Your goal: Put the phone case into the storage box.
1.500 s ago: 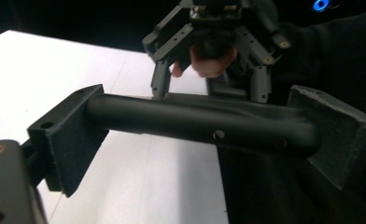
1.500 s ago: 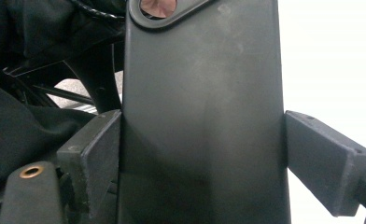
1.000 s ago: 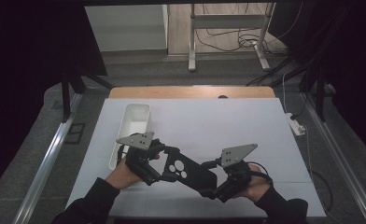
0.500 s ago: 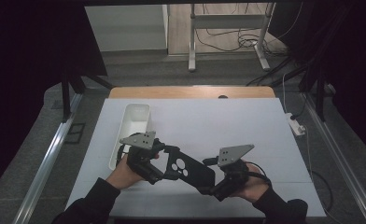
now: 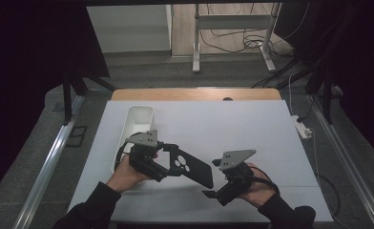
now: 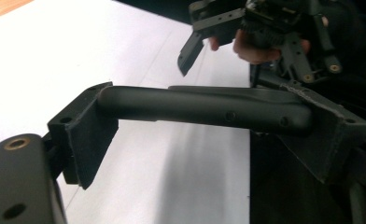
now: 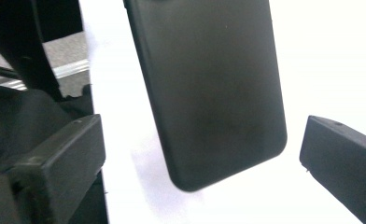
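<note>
White desk, phone case handed over near its front edge.
Left tongs (image 5: 168,160) clench the phone case (image 5: 191,166); right tongs (image 5: 213,193), just opening, stand released. One-ended grip could let it tip.

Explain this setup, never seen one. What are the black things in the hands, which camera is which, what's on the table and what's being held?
No robot here: a person holds a handheld two-jaw gripper in each hand. The high view looks down on the table from the person's side; the other two cameras ride on the grippers and look along their jaws.

The left gripper clamps a black phone case by its long edges, holding it above the table. In the high view you see the case's camera cutouts.

The right gripper has just been opening: its jaws stand apart on either side of the case's lower end without touching it.

On the white table surface sits a white rectangular bin at the left; I can't see into it.
</note>
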A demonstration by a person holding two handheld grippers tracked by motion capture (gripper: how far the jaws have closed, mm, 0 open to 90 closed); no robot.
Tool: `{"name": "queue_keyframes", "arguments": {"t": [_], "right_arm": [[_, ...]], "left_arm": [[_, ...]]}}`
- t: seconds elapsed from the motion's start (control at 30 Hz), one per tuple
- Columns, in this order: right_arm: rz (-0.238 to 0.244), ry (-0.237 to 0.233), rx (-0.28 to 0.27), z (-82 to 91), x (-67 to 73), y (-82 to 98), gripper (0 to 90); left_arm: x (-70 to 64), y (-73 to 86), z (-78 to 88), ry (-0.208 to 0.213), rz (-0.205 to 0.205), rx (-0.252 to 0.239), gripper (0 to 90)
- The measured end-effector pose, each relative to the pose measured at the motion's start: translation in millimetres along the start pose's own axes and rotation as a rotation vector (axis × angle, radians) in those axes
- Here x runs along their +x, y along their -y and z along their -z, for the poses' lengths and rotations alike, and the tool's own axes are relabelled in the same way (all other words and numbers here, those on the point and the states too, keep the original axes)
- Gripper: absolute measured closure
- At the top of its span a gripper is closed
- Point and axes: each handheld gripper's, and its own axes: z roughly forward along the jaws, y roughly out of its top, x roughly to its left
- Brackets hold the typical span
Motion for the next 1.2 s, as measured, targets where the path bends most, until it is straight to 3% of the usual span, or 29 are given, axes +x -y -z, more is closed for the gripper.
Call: {"name": "queue_keyframes", "arguments": {"t": [0.13, 0.3, 0.37, 0.53, 0.83, 1.0, 1.2], "right_arm": [[0.000, 0.048, -0.006, -1.1, 0.2, 1.3, 0.0], [0.003, 0.072, -0.008, -0.7, -0.9, 2.0, 0.0], [-0.019, 0.075, -0.002, -1.3, -1.4, 2.2, 0.0], [-0.056, 0.092, -0.003, -2.2, -2.1, 1.8, 0.0], [-0.089, 0.136, -0.020, -6.0, -1.5, 0.5, 0.0], [-0.088, 0.146, 0.005, -9.5, 0.2, -1.5, 0.0], [-0.087, 0.211, 0.027, -18.7, 4.3, -3.5, 0.0]], "left_arm": [[0.6, -1.2, -0.1, -0.028, 0.016, 0.012, 15.1], [2.5, -2.6, 1.4, -0.066, 0.039, 0.018, 15.1], [3.4, -4.5, 2.3, -0.097, 0.055, 0.021, 15.1], [5.4, -7.4, 2.1, -0.131, 0.086, 0.026, 15.0], [7.5, -13.8, 0.1, -0.182, 0.127, 0.047, 14.9], [8.5, -16.9, -2.1, -0.197, 0.144, 0.056, 14.9], [7.6, -18.5, -4.8, -0.206, 0.174, 0.051, 14.9]]}}
